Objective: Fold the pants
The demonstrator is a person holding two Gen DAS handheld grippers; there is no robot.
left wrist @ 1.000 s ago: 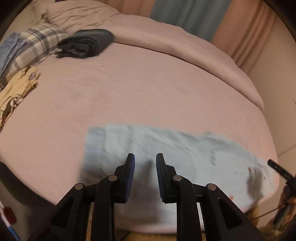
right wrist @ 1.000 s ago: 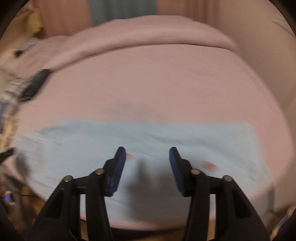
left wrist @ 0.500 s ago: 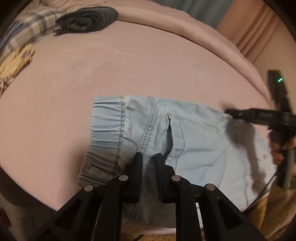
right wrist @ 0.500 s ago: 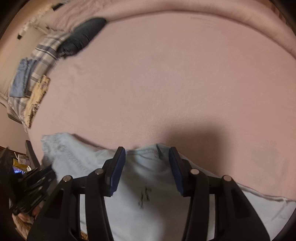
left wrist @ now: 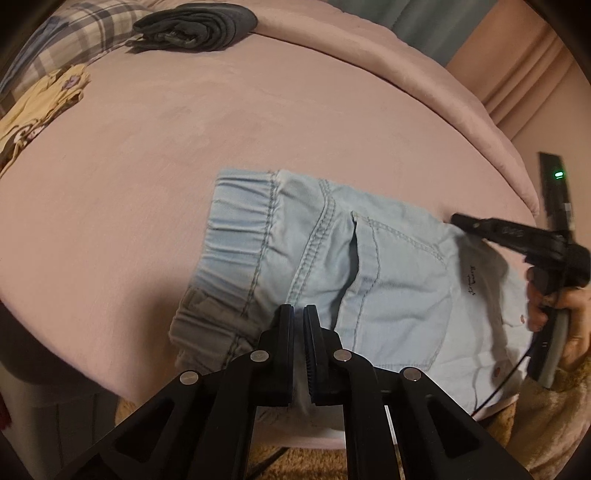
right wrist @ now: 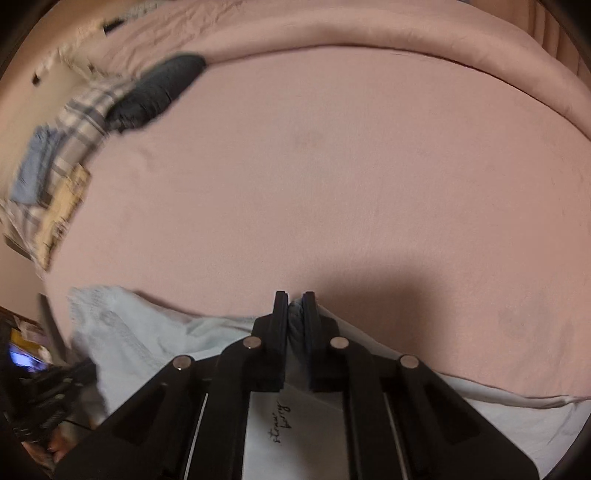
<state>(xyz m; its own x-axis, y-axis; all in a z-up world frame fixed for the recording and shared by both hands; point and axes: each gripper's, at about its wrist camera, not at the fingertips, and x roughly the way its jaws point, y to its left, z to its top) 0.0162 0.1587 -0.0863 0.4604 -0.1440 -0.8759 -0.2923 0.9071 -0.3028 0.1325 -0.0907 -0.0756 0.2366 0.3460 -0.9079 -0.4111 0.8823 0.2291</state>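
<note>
Light blue denim pants [left wrist: 369,273] lie across the near edge of the pink bed [left wrist: 258,122], elastic waistband to the left, back pocket up. My left gripper [left wrist: 298,314] is shut on the pants' near edge by the waist. My right gripper [right wrist: 294,306] is shut on the far edge of the pants [right wrist: 155,343] further along the leg. The right gripper also shows in the left wrist view [left wrist: 517,240], with the hand that holds it. The left gripper shows at the lower left of the right wrist view [right wrist: 55,391].
A folded dark garment [left wrist: 195,26] lies at the far side of the bed, next to a plaid cloth [left wrist: 74,33] and a yellow printed garment [left wrist: 40,107]. A rolled pink duvet [left wrist: 406,74] runs along the back. Curtains hang behind.
Both grippers have closed on the pants: the left on the near edge by the waist, the right on the far edge. Both had earlier dropped down to the cloth.
</note>
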